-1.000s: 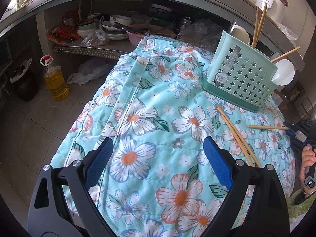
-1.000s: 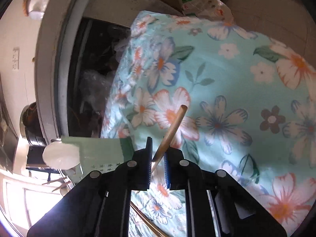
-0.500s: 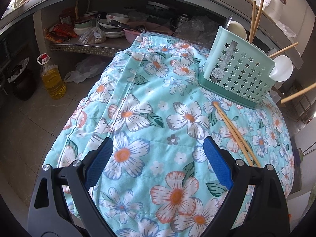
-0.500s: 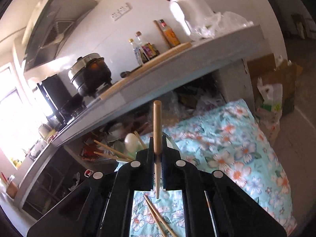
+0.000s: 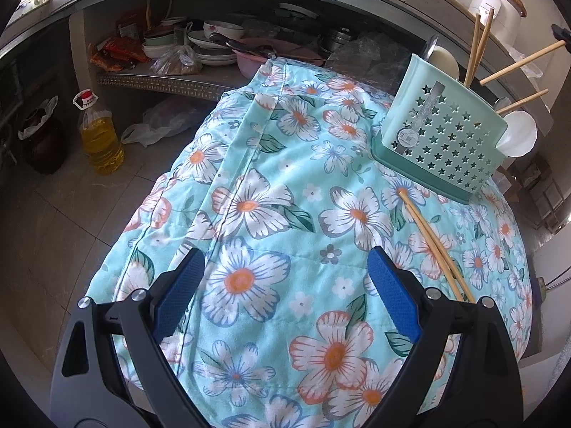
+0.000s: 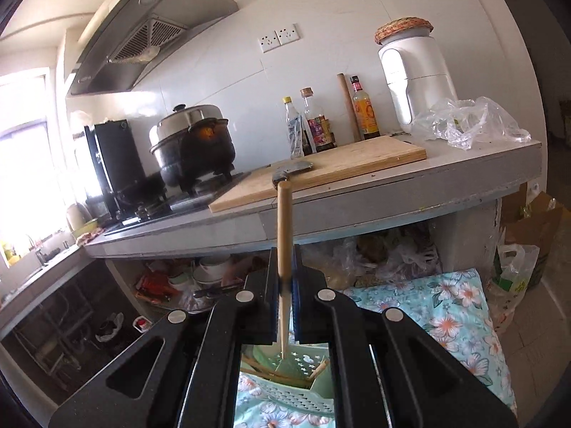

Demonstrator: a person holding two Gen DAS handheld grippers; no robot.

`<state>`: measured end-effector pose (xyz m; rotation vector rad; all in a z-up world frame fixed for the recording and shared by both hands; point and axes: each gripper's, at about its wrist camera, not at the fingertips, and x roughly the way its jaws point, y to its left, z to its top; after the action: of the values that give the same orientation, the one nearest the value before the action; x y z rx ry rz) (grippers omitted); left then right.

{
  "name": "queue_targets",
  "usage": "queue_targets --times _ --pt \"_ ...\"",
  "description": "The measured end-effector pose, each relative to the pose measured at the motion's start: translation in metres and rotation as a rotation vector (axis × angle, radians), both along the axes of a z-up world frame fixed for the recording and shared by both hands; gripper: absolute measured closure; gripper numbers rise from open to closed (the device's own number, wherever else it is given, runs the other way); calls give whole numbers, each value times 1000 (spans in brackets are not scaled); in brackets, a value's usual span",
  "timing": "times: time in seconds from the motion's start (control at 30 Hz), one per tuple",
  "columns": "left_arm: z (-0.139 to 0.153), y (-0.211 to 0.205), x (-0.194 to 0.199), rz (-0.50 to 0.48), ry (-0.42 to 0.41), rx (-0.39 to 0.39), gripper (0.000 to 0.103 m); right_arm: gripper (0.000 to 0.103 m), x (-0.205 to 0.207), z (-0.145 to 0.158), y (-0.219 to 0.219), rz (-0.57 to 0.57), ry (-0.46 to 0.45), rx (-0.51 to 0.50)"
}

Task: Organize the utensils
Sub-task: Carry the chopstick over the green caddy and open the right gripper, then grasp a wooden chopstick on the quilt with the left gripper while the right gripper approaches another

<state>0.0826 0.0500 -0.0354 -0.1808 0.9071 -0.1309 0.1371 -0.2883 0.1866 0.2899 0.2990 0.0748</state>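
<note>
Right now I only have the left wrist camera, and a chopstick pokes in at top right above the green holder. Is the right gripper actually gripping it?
Observer: Yes. The right gripper is shut on that chopstick, with both pads pressed against it.
Operator: Which way is it pointing?
Observer: In the right wrist view it stands nearly upright, thin end down, over the green holder. I cannot tell whether the tip is inside.
Operator: What's on the counter beyond it?
Observer: A wooden cutting board with a cleaver lying on it.
</note>
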Motion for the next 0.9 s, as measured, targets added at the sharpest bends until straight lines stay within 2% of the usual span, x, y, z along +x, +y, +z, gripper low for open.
queue_targets --times 0.17,0.3,0.33,0.37,0.4,0.43,0.47,0.73,0.83,0.9 --pt "0 4 1 6 0 -1 14 97 32 -32 20 -29 76 -107" --pt "0 7 1 10 -3 0 14 95 47 -55 26 -7 181 -129" --pt "0 7 0 13 -3 -1 14 94 47 -57 25 1 196 -129" --pt "0 8 0 15 -3 -1 14 88 44 -57 25 -2 196 -129" --pt "0 9 0 18 -2 -2 14 81 42 -56 25 -3 190 -129" --pt "0 9 0 19 -1 -2 14 67 37 -54 24 -3 176 -130" --pt "-1 9 0 21 1 -2 14 60 29 -48 24 -4 153 -132" --pt "4 -4 -2 -12 -19 5 14 47 -48 -7 11 -49 -37 -161" --pt "9 -13 -6 -38 -56 30 14 43 -86 -3 -3 -85 -91 -139" --pt "14 -21 -10 -67 -90 46 14 43 -107 -8 -14 -103 -94 -117"
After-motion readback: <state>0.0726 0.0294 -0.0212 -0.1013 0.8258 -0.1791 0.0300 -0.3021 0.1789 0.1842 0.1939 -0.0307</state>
